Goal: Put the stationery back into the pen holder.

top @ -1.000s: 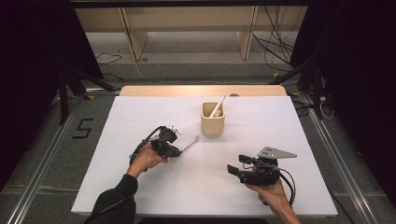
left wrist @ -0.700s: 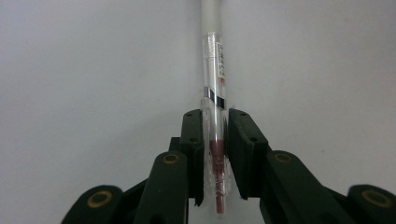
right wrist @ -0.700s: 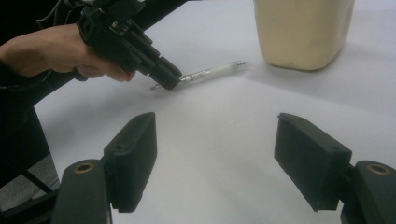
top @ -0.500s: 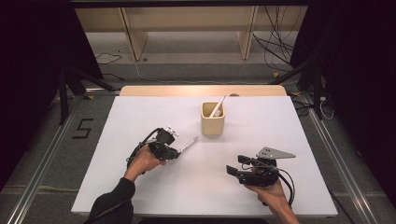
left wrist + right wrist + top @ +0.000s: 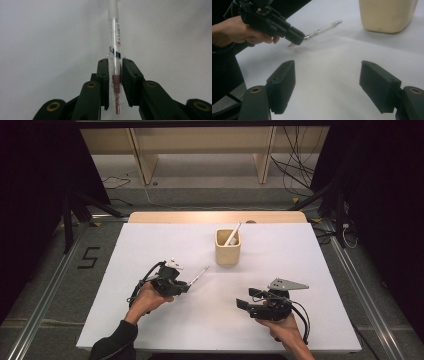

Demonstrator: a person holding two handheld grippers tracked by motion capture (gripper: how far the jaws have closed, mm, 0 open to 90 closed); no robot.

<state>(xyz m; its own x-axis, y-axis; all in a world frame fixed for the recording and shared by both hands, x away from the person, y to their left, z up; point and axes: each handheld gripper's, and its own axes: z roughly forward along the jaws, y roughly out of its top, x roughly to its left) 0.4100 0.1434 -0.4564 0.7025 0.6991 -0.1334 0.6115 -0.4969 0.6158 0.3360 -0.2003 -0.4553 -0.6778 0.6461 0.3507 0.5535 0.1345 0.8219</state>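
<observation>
The left gripper point(image 5: 187, 286) has its jaws clenched on a clear pen point(image 5: 114, 53), which juts forward over bare white bench point(image 5: 150, 245); the right gripper point(image 5: 329, 87) rests with jaws released, open bench between them; a beige cup point(image 5: 228, 247) stands beyond.

Pen point(image 5: 114, 52) tip is being cut off by the top edge in the left gripper view. Cup point(image 5: 387, 15) top is being cropped in the right gripper view. Cup contents are being left too small to identify from the high view.
</observation>
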